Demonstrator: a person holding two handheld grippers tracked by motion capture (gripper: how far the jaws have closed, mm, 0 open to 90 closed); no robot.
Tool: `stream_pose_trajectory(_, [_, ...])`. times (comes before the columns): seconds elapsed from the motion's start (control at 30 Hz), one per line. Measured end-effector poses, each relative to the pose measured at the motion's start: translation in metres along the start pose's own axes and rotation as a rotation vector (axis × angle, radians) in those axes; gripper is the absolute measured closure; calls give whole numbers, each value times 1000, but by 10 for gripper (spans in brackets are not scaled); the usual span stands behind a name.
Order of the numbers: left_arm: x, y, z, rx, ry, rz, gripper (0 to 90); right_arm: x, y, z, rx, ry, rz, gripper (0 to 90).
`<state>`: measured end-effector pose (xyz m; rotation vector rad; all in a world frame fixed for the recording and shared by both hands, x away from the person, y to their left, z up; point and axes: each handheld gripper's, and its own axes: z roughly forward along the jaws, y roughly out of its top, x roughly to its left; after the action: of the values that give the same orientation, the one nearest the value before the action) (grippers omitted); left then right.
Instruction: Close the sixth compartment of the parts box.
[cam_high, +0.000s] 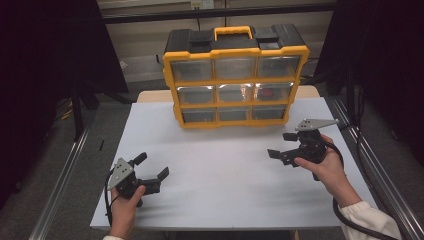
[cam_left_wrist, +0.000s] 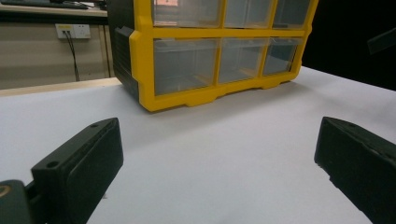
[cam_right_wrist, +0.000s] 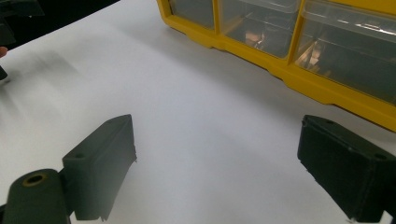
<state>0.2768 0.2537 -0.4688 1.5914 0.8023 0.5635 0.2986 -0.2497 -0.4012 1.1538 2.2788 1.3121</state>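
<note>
Both grippers (cam_high: 152, 167) (cam_high: 283, 145) gape over bare table (cam_high: 220, 170) before the organizer (cam_high: 235, 75).

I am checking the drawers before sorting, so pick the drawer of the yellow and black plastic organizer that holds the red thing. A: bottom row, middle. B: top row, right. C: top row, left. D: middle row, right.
D: in the high view the red thing shows behind the clear front of the right drawer in the middle row of the yellow and black plastic organizer.

Drawer organizer (cam_high: 235, 80) stands at table's (cam_high: 225, 175) far edge, well beyond both grippers
</note>
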Motion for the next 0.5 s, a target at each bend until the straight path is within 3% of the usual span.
stream_pose_trajectory(0.5, [0, 0, 0, 1, -1, 3, 12, -3, -20, 0, 2, -5, 20, 111])
